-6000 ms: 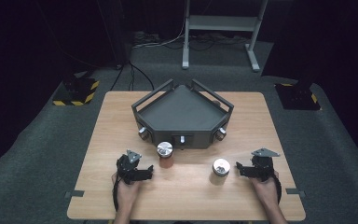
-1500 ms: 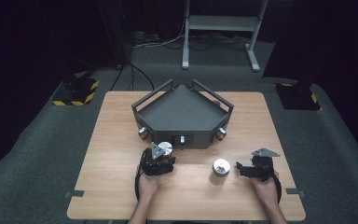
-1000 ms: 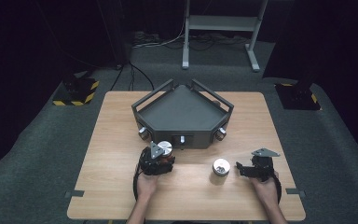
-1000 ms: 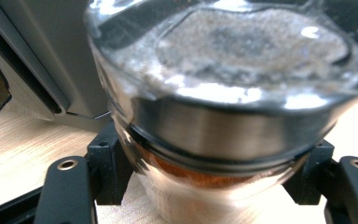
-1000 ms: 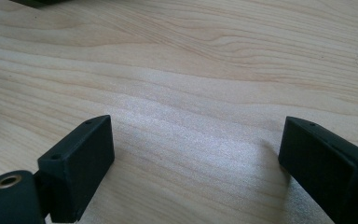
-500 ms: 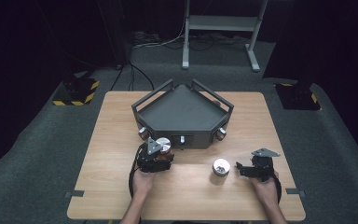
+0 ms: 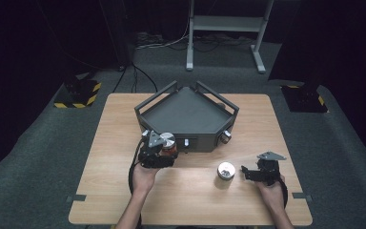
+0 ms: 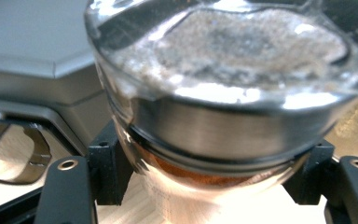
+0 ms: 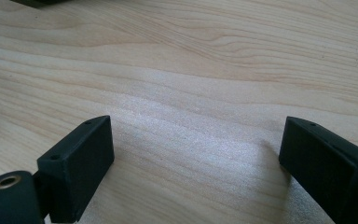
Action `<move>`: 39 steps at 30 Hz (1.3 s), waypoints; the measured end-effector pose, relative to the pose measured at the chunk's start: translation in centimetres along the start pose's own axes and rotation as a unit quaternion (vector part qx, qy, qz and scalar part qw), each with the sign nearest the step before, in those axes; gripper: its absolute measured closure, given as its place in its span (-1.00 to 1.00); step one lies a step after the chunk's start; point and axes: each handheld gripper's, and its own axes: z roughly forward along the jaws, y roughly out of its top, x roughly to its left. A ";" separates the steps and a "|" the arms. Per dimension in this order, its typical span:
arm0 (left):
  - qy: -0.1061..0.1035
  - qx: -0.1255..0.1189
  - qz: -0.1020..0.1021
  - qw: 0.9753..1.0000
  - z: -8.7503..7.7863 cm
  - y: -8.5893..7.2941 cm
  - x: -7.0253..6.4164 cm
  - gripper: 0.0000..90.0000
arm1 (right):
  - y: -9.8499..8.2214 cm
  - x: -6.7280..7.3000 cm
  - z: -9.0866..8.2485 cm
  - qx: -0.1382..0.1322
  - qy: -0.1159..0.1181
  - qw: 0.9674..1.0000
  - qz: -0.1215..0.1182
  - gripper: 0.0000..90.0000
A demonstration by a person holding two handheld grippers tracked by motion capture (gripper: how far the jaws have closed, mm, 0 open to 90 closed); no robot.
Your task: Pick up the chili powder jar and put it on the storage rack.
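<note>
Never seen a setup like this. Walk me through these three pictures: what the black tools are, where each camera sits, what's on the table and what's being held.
A person sits at a wooden table with a hand-held two-jaw gripper in each hand. The high view looks down from above. The other two pictures come from cameras riding on the grippers, looking along their black jaws. The left gripper is clamped on a glass jar with a metal lid, close to the dark angular tray. The right gripper is open, with bare wood between its jaws. A second jar stands on the table beside it.
</note>
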 end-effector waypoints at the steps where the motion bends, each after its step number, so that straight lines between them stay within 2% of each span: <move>1: 0.000 -0.001 0.001 1.000 -0.1 0.2 0.0 -0.32 | 0.0 0.0 0.0 0.000 0.000 1.000 0.000 -0.78; 13: 0.001 -0.015 0.019 1.000 -0.8 3.5 0.1 -0.32 | 0.0 0.0 0.0 0.000 0.000 1.000 0.000 -0.78; 17: -0.002 -0.019 0.019 1.000 -0.7 4.3 0.3 -0.32 | 0.0 0.0 0.0 0.000 0.000 1.000 0.000 -0.78; 20: -0.015 -0.019 0.018 1.000 -0.6 5.3 0.8 -0.32 | 0.0 0.0 0.0 0.000 0.001 1.000 0.000 -0.78; 22: -0.012 -0.022 0.021 0.999 -0.6 5.7 0.5 -0.32 | 0.0 0.0 0.0 0.000 0.001 1.000 0.000 -0.78; 30: -0.021 -0.031 0.018 0.999 -0.5 7.2 0.9 -0.32 | 0.0 0.0 0.0 0.000 0.001 1.000 -0.001 -0.78; 35: -0.015 -0.032 0.014 0.999 0.1 8.6 1.3 -0.32 | 0.0 0.0 0.0 0.000 0.001 1.000 0.000 -0.79; 39: 0.002 -0.028 0.017 0.999 0.7 9.6 1.1 -0.32 | 0.0 0.0 0.0 0.000 0.001 1.000 0.000 -0.79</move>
